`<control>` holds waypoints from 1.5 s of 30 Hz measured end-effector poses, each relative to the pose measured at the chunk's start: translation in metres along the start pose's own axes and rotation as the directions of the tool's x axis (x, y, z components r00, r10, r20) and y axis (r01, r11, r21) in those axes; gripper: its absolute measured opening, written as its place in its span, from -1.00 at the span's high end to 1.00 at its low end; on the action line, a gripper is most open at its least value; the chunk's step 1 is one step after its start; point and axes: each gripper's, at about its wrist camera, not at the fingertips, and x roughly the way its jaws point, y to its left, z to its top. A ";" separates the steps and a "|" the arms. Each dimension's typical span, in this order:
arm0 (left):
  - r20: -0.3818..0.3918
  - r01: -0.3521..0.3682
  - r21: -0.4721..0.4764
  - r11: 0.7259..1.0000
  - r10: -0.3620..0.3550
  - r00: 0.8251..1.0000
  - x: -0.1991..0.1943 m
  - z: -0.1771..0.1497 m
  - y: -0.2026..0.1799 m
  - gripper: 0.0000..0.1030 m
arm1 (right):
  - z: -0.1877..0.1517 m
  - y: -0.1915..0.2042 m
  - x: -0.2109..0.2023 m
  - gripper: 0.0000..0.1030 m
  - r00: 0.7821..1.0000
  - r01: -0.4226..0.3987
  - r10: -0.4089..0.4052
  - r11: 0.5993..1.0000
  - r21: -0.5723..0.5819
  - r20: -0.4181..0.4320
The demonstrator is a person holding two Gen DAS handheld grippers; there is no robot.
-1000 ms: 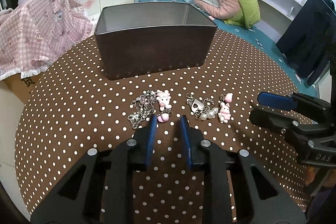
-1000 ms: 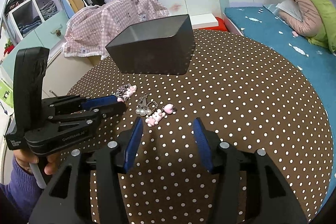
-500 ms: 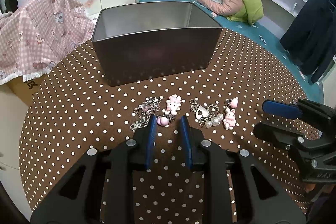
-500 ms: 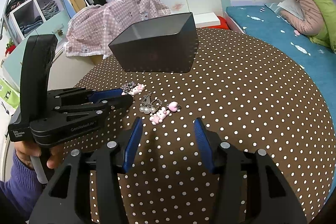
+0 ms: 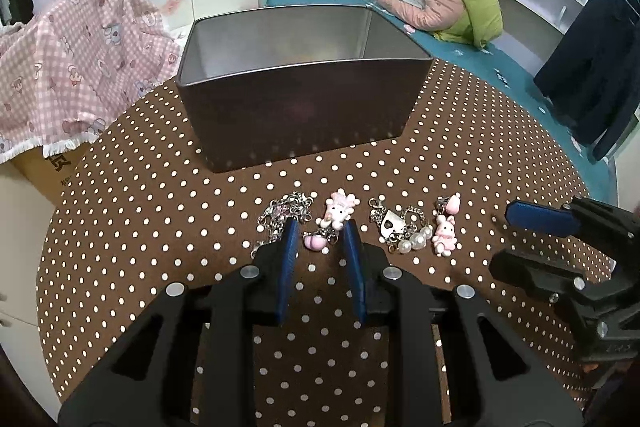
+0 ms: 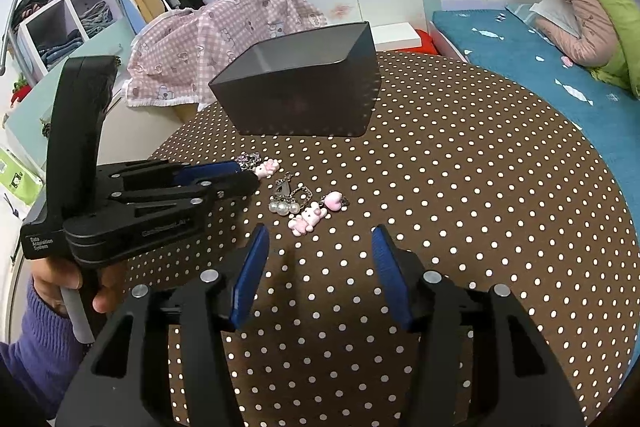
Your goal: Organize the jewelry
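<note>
Left wrist view, item one: left gripper (image 5: 318,239), blue pads partly open, a narrow gap between them. The pads straddle the near end of the pink cat charm chain (image 5: 334,221); whether they press its small pink bead cannot be told, and nothing is lifted.

Item two: right gripper (image 6: 318,247), jaws opening, standing wide with only bare tablecloth (image 6: 460,195) between them. It holds nothing and touches nothing. In the left wrist view it enters at 3 o'clock.

Item three: pink cat charm chain, lying flat at 12 o'clock of the left gripper's tips. Silver links bunch at 10 o'clock, the cat figure at 12 o'clock; its long axis runs across the view from 9 to 3 o'clock.

Item four: pearl and rabbit charm chain (image 6: 306,207), flat on the cloth at 12 o'clock of the right gripper, apart from its pads. Long axis runs from 10 to 4 o'clock in the right wrist view; heart tag and pearls lie at the left end, pink rabbit and heart bead at the right.

Item five: metal tin (image 5: 304,119), open-topped and upright, at 12 o'clock beyond both chains.

Item six: person's hand (image 6: 76,283), purple sleeve, on the left gripper's handle.
</note>
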 end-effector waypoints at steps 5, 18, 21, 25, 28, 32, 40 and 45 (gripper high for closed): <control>-0.005 -0.008 0.015 1.000 0.008 1.000 0.003 0.004 -0.004 0.54 | 0.000 -0.002 0.001 0.01 1.000 -0.004 0.004 1.000 0.008 -0.002; 0.045 0.034 -0.003 0.999 -0.034 0.998 -0.026 -0.019 -0.003 0.78 | -0.005 0.007 0.000 0.01 1.000 0.021 -0.022 1.000 -0.016 -0.010; 0.057 0.037 -0.017 0.999 -0.036 0.998 -0.037 -0.032 0.000 0.78 | -0.005 0.018 0.003 0.01 0.999 0.043 -0.044 0.997 -0.057 -0.019; 0.054 0.033 -0.049 0.998 -0.030 0.998 -0.044 -0.047 0.007 0.78 | -0.004 0.027 0.011 0.02 0.996 0.082 -0.085 0.992 -0.093 -0.023; 0.050 0.035 -0.070 0.997 -0.031 0.998 -0.045 -0.052 0.011 0.78 | -0.001 0.032 0.017 0.10 0.993 0.111 -0.113 0.988 -0.109 -0.013; 0.046 0.036 -0.082 0.996 -0.033 0.998 -0.043 -0.051 0.014 0.78 | 0.006 0.035 0.029 0.15 0.989 0.143 -0.147 0.983 -0.112 -0.022; 0.043 0.056 -0.091 0.994 -0.052 0.998 -0.038 -0.044 0.017 0.78 | 0.013 0.035 0.042 0.38 0.982 0.181 -0.186 0.978 -0.106 -0.040; 0.040 0.061 -0.092 0.994 -0.057 0.998 -0.038 -0.041 0.017 0.78 | 0.015 0.026 0.039 0.70 0.979 0.193 -0.199 0.975 -0.111 -0.040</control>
